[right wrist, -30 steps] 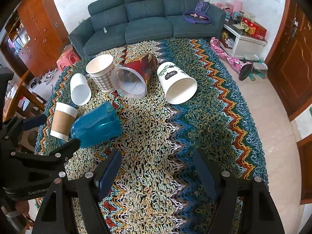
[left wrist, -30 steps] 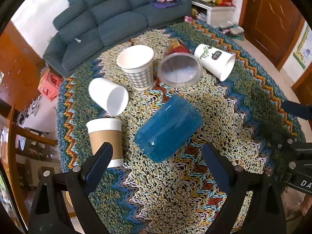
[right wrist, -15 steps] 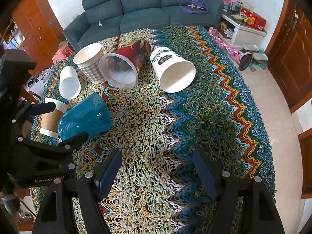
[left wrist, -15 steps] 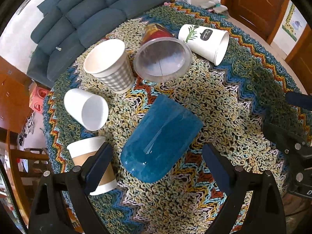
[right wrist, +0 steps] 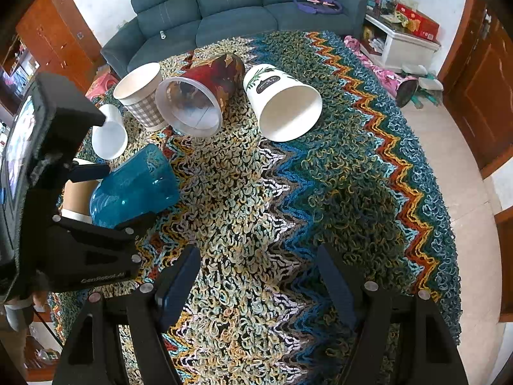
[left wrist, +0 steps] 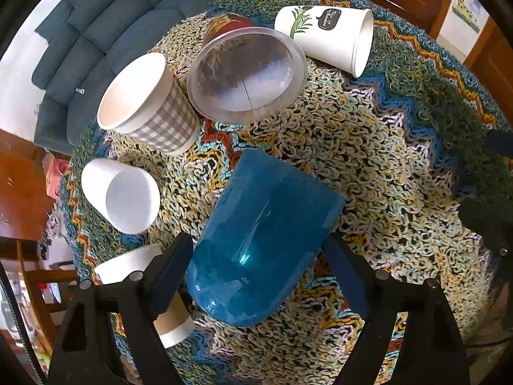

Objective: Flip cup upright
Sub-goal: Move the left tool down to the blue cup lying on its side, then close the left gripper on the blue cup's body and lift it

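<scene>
In the left wrist view the blue cup [left wrist: 263, 243] lies on its side on the tabletop [left wrist: 384, 160], which is covered by a shaggy zigzag cloth. Its rounded base sits between the fingers of the left claw [left wrist: 256, 276], and its mouth points toward 1 o'clock. The left claw stands wide open around the base; whether either pad touches the cup cannot be told.

Close at 9 o'clock of the blue cup, a brown-sleeved paper cup [left wrist: 166, 314] stands partly hidden behind the left finger. At 10 o'clock a plain white cup [left wrist: 125, 195] lies tipped over. At 11 o'clock a grey checked cup [left wrist: 150, 106] stands upright, touching a red cup with a clear rim [left wrist: 247, 77] lying at 12 o'clock. A white cup with a bamboo print [left wrist: 327, 37] lies on its side at 1 o'clock.

The right claw [right wrist: 259, 285] is wide open and holds nothing, over bare cloth well apart from the cups. A dark sofa [right wrist: 240, 3] stands beyond the tabletop.
</scene>
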### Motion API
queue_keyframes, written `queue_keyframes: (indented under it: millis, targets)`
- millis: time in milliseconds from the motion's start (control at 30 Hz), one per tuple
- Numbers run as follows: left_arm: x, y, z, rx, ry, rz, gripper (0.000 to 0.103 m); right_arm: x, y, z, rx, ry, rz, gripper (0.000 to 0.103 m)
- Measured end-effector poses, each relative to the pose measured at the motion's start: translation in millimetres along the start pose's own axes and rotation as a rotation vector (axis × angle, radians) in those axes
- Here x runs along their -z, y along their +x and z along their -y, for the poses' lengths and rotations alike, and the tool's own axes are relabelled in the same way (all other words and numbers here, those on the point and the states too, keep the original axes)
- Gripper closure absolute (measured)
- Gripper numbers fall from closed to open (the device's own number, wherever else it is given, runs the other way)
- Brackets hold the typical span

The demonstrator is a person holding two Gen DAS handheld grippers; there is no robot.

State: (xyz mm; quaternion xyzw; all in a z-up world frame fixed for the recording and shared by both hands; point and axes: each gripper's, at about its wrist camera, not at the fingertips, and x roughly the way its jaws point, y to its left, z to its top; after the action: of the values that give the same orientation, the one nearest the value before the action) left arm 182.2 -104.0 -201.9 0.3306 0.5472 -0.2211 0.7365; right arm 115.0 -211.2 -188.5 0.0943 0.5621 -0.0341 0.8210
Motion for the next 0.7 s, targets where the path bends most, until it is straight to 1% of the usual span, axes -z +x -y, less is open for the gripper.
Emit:
queue_keyframes:
  millis: [233, 467, 700]
  targets:
    - [-4.6, 5.4, 0.3, -0.024, 0.025, -0.027, 0.017, 1.0, 0.2, 0.4, -0.008, 0.002, -0.004, 0.027]
    - [-6.4, 15.5, 0.1, -0.06, 0.038, -0.04, 0.02, 1.0, -0.3, 1.6, -0.009, 0.005, -0.002, 0.027]
    - [-6.5, 15.7, -7.6, -0.033, -0.002, -0.048, 0.022, 1.9, -1.8, 2.5, -0.015, 0.007, 0.0, 0.027]
